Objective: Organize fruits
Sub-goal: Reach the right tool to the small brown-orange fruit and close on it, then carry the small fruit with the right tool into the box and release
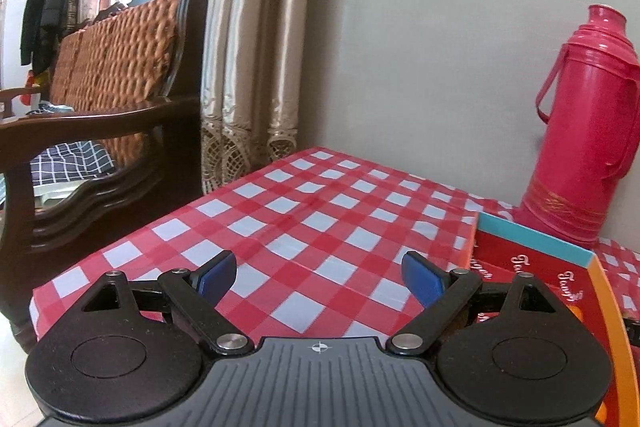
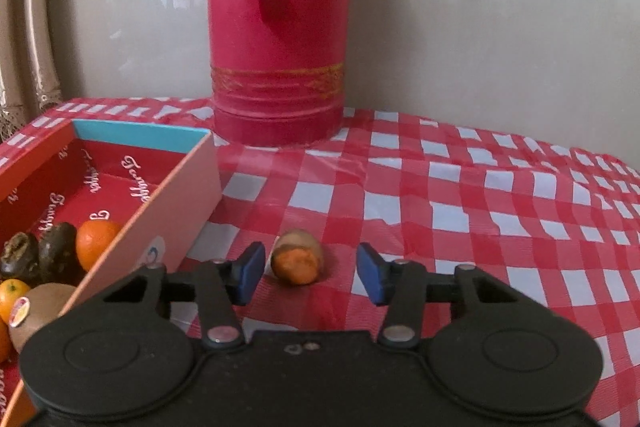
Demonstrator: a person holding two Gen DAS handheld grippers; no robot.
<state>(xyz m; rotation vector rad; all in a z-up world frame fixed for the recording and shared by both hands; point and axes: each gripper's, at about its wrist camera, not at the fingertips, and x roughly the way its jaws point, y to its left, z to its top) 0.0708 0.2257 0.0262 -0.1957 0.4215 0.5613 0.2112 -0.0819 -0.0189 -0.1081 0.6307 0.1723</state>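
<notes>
Both grippers' jaws stand apart, right gripper (image 2: 310, 273) flanking a small fruit (image 2: 297, 262) untouched.

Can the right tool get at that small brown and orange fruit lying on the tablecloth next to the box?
Probably yes. The fruit lies in the open between the right tool's spread fingers, clear of the box; nothing blocks it.

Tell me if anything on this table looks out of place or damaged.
One small fruit lies alone on the checked cloth, outside the red box where the other fruit sits. Its near end looks orange and rough, as if cut or peeled. The right tool frames it without touching.
</notes>
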